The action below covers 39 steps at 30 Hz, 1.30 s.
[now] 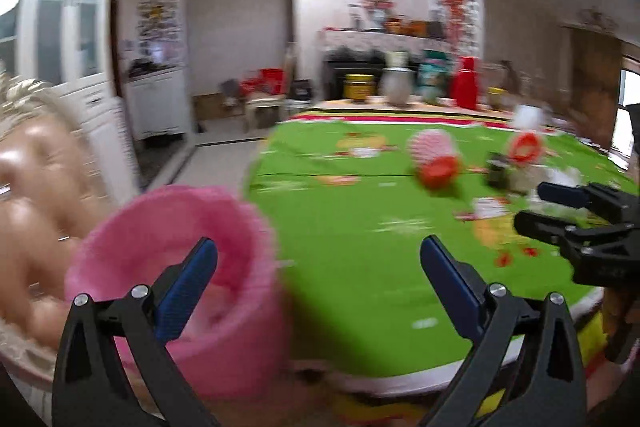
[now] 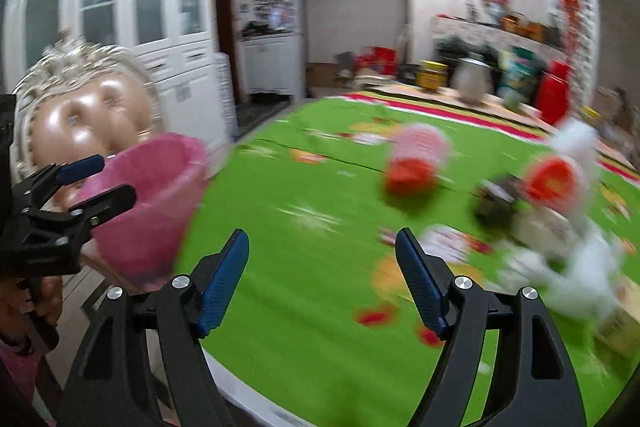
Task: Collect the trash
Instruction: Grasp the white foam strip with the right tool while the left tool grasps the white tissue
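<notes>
Both grippers wide open, empty: left gripper (image 1: 318, 287), right gripper (image 2: 322, 279). Trash pile (image 2: 552, 227) sits ahead-right of the right one, pink bin (image 2: 156, 195) to its left. I approach slowly, centring one piece between the pads.

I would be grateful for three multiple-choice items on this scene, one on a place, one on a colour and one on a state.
1. Where is the pink bin?
A. Middle of the table
B. Off the table's edge, in front of the chair
C. On the far shelf

2. What colour is most of the tablecloth?
A. Green
B. Blue
C. Grey

3. How is the right tool?
A. Shut on a wrapper
B. Shut on nothing
C. Open, holding nothing

Answers: 1 B, the bin sits beside the table edge with the chair behind it. 2 A, bright green covers the top. 3 C, its blue fingers stand apart with only cloth showing between them.
</notes>
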Each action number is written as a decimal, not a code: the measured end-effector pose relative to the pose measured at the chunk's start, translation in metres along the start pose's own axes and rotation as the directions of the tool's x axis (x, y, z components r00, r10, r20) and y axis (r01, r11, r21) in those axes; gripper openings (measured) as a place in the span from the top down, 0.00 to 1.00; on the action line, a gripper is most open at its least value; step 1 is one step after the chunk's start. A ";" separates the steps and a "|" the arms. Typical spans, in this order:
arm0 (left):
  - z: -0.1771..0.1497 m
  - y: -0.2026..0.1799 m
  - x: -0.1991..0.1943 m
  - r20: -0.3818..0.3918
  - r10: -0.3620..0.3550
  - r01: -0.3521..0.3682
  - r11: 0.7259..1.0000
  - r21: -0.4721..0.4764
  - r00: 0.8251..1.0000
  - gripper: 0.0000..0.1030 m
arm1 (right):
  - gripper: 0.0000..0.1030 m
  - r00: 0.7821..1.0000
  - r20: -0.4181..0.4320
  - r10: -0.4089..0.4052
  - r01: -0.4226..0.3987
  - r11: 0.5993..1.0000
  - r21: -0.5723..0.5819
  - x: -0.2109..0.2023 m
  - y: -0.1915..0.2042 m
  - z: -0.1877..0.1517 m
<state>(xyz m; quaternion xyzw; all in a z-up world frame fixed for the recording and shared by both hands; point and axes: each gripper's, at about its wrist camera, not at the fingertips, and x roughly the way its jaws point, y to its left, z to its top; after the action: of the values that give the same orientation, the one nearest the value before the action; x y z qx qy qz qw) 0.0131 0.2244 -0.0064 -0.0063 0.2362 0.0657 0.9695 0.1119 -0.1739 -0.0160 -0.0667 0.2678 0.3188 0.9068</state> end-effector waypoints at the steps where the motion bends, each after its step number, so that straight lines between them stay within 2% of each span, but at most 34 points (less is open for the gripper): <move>1: 0.003 -0.020 0.006 -0.016 -0.050 0.050 0.999 0.010 0.999 0.05 | 0.30 1.000 -0.002 -0.026 0.026 0.999 0.024 -0.006 -0.015 -0.005; 5: 0.009 -0.083 0.030 -0.064 -0.163 0.165 0.986 0.031 0.985 0.05 | 0.30 0.992 -0.004 -0.129 0.128 0.985 0.117 -0.033 -0.071 -0.025; 8: 0.012 -0.127 0.049 -0.093 -0.220 0.226 0.973 0.055 0.971 0.05 | 0.30 0.981 -0.019 -0.196 0.196 0.963 0.184 -0.053 -0.115 -0.041; 12: 0.016 -0.177 0.078 -0.155 -0.250 0.266 0.960 0.089 0.956 0.05 | 0.30 0.973 -0.054 -0.225 0.232 0.938 0.258 -0.059 -0.158 -0.052; 18: 0.015 -0.199 0.092 -0.173 -0.251 0.270 0.958 0.098 0.953 0.05 | 0.30 0.967 -0.134 -0.217 0.247 0.927 0.281 -0.028 -0.191 -0.046; 22: 0.014 -0.200 0.100 -0.195 -0.224 0.252 0.958 0.136 0.955 0.05 | 0.30 0.964 -0.155 -0.218 0.253 0.929 0.272 -0.007 -0.190 -0.035; 26: 0.016 -0.195 0.100 -0.201 -0.239 0.266 0.956 0.121 0.950 0.05 | 0.31 0.922 -0.224 -0.315 0.364 0.903 0.227 0.013 -0.192 -0.025; 32: 0.018 -0.202 0.114 -0.228 -0.249 0.281 0.952 0.123 0.941 0.05 | 0.31 0.901 -0.280 -0.333 0.395 0.895 0.208 0.036 -0.202 -0.021; 34: 0.018 -0.204 0.119 -0.237 -0.249 0.283 0.951 0.124 0.939 0.05 | 0.38 0.890 -0.284 -0.356 0.414 0.892 0.180 0.038 -0.201 -0.022; 37: 0.019 -0.207 0.126 -0.251 -0.257 0.293 0.949 0.116 0.933 0.05 | 0.44 0.906 -0.265 -0.331 0.388 0.900 0.202 0.030 -0.202 -0.023; 39: 0.020 -0.210 0.132 -0.263 -0.261 0.297 0.949 0.109 0.929 0.05 | 0.46 0.909 -0.234 -0.345 0.393 0.897 0.202 0.020 -0.200 -0.024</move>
<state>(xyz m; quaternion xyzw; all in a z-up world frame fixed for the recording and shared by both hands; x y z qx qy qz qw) 0.1660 0.0332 -0.0533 0.0233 0.3552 -0.0920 0.9300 0.2374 -0.3281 -0.0563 -0.0346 0.3738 0.0970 0.9218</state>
